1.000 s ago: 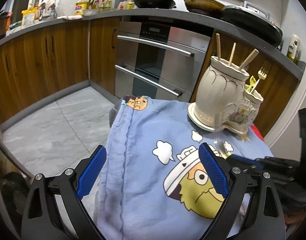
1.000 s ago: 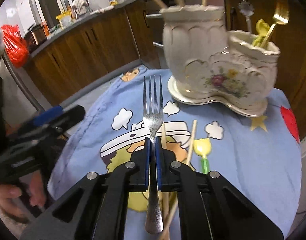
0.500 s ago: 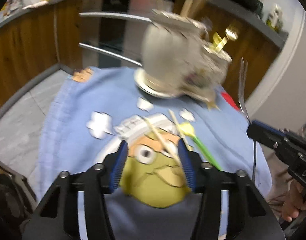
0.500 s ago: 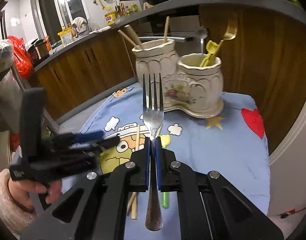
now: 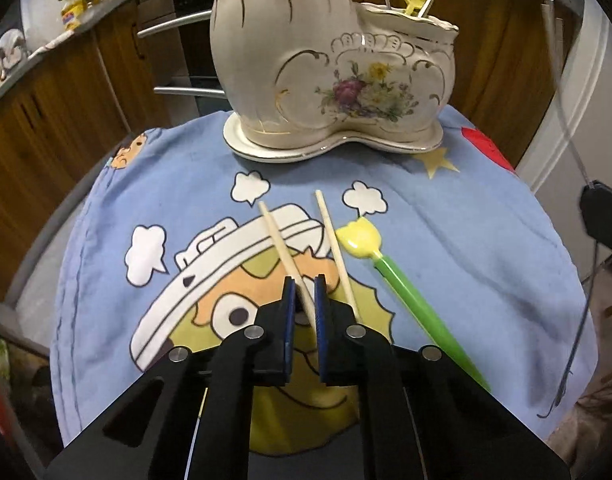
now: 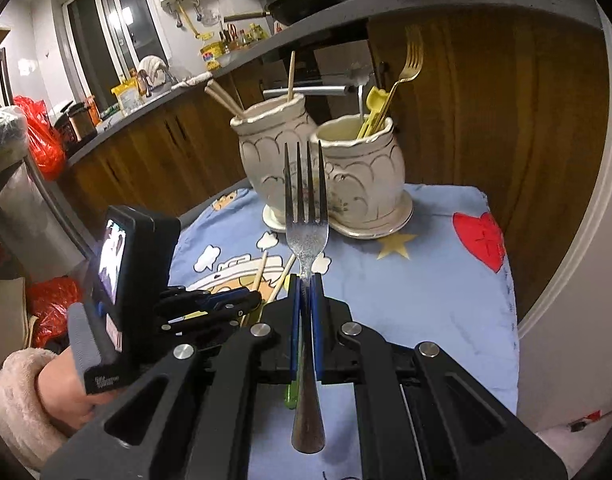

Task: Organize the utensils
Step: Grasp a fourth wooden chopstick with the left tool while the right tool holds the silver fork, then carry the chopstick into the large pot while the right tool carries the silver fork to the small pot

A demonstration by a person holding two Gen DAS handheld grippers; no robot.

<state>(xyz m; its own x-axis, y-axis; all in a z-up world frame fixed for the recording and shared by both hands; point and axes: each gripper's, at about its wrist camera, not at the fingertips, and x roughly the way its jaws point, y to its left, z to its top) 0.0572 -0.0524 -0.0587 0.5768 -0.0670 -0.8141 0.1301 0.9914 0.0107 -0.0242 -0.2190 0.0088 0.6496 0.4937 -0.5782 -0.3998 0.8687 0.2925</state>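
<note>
A cream, boot-shaped ceramic holder [image 5: 329, 68] with two openings stands at the far side of the blue cartoon cloth [image 5: 465, 240]. It holds chopsticks, a gold fork [image 6: 405, 68] and a yellow utensil. Two wooden chopsticks lie on the cloth beside a green-handled yellow spoon [image 5: 389, 272]. My left gripper [image 5: 304, 288] is low over the cloth, its jaws narrowly closed around the left chopstick [image 5: 282, 244]. My right gripper [image 6: 304, 284] is shut on a steel fork [image 6: 306, 236] and holds it upright above the cloth, short of the holder [image 6: 325, 168].
The cloth covers a small table with floor on the left and a white wall or door frame [image 5: 565, 112] on the right. Wooden cabinets and an oven [image 5: 178, 56] stand behind. The left gripper's body and the hand holding it [image 6: 118, 308] show at left in the right wrist view.
My left gripper swung from the cloth's left edge to the middle, dropped low and narrowed from wide open onto the left chopstick. My right gripper pulled back and rose with the fork.
</note>
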